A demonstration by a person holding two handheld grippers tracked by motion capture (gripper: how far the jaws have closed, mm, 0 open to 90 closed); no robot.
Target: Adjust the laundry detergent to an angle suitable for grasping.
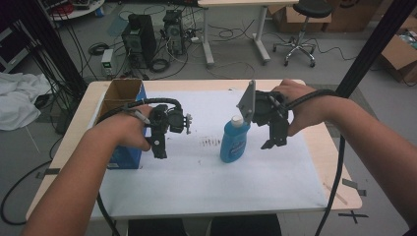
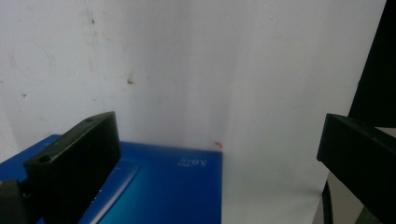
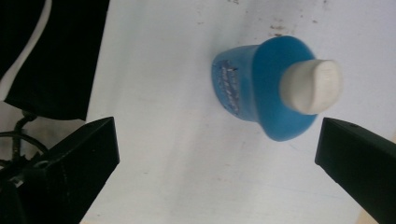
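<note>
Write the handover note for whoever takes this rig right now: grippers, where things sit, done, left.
Left gripper: open, holding nothing, low over the white sheet beside the blue box at the table's left edge.
Right gripper: open, holding nothing, hovering just right of the blue bottle, jaws pointing down.
The bottle stands upright mid-sheet, its white cap on, touched by neither gripper.
Done: nothing gripped so far.
Left: probably bring the right gripper's jaws around the bottle, close, then lift.

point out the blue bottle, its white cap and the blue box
blue bottle (image 1: pixel 233 143): high view, on its label.
white cap (image 3: pixel 312 86): right gripper view, on its top.
blue box (image 2: pixel 163 191): left gripper view, on its blue face.
</note>
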